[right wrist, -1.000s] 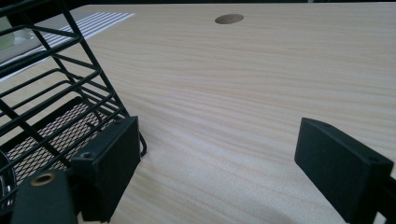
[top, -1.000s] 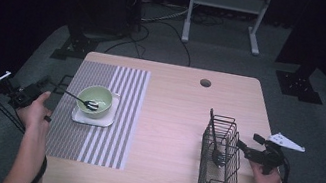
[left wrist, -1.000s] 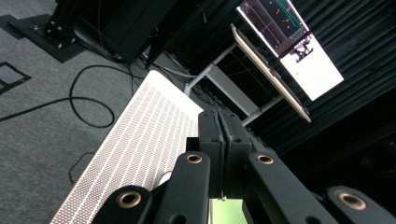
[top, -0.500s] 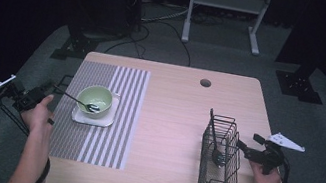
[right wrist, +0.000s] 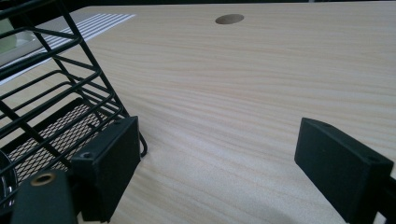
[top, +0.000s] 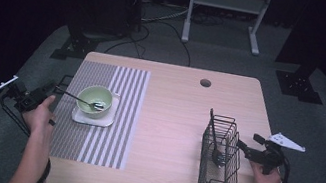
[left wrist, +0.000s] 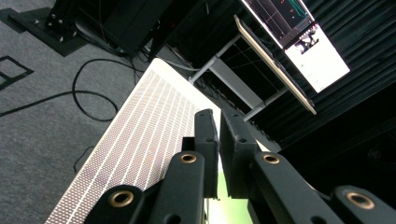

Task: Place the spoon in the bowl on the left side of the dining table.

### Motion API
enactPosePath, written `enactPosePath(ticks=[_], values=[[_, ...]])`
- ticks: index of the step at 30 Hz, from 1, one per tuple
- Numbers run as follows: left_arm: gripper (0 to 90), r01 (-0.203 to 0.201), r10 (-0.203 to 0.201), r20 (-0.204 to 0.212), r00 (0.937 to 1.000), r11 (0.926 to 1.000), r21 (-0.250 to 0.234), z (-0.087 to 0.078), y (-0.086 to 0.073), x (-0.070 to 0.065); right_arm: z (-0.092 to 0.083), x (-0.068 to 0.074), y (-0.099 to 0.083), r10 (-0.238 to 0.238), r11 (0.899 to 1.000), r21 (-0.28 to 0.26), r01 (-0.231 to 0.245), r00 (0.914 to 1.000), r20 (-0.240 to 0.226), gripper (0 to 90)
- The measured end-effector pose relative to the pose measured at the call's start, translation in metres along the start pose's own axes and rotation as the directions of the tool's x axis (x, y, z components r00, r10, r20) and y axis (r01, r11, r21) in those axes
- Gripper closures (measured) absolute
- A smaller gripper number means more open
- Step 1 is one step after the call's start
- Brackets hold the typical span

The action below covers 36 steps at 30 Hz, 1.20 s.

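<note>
A pale green bowl (top: 94, 100) sits on a white square plate (top: 80, 116) on the striped placemat (top: 111, 113). A spoon (top: 76, 98) rests in the bowl, its handle pointing left over the rim. My left gripper (top: 49, 89) is at the table's left edge, just off the handle's end. Its jaws have just been opening. In the left gripper view (left wrist: 218, 154) only a narrow slit parts the pads, with nothing in it. My right gripper (top: 247, 143) stands wide open beside the right side of a black wire basket (top: 221, 155), which holds a dark utensil (top: 215, 141).
The right gripper (right wrist: 219, 163) hovers low over bare wood, its left jaw close to the basket's base (right wrist: 56, 93). A cable hole (top: 205, 83) lies at the table's far middle. Cables and a metal stand (top: 227, 1) are on the floor beyond.
My left hand has edged slightly toward the table. The spoon, bowl, basket and right gripper have stayed where they were.
</note>
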<state>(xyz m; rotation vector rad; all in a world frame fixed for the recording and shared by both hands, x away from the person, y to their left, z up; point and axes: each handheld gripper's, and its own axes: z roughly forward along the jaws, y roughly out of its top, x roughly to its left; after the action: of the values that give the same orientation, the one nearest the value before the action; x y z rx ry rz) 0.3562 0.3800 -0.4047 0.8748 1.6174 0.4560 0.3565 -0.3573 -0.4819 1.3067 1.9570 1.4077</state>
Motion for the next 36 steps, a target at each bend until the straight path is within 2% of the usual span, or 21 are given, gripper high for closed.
enactPosePath(ticks=[3,6,10,19,20,36], values=[[82.3,-0.008,0.008,-0.001,1.0,1.0,-0.003,-0.002,0.001,0.001,0.0,0.0,0.0,0.0,1.0,0.0,0.0,1.0,0.0,13.2],[77.0,-0.012,0.012,-0.001,0.9999,0.9999,-0.009,-0.005,0.003,0.001,0.0,0.0,0.0,0.0,1.0,0.001,0.0,1.0,0.0,13.2],[72.3,-0.039,0.039,0.009,0.9992,0.9992,-0.009,-0.011,0.007,0.0,0.0,0.0,0.0,0.0,1.0,0.001,0.0,1.0,-0.002,13.2],[64.5,-0.069,0.07,0.04,0.9968,0.9976,-0.005,-0.024,0.009,-0.004,0.0,0.0,0.0,-0.003,1.0,0.001,0.003,1.0,0.002,13.1],[63.6,-0.084,0.084,0.042,0.9955,0.9964,-0.002,-0.026,0.009,-0.004,0.0,0.0,0.0,0.0,1.0,0.0,0.0,1.0,0.001,13.1],[50.6,-0.099,0.097,0.063,0.9933,0.9945,0.034,-0.039,0.008,0.001,0.0,0.0,0.0,0.001,1.0,0.001,-0.001,1.0,0.004,13.1]])
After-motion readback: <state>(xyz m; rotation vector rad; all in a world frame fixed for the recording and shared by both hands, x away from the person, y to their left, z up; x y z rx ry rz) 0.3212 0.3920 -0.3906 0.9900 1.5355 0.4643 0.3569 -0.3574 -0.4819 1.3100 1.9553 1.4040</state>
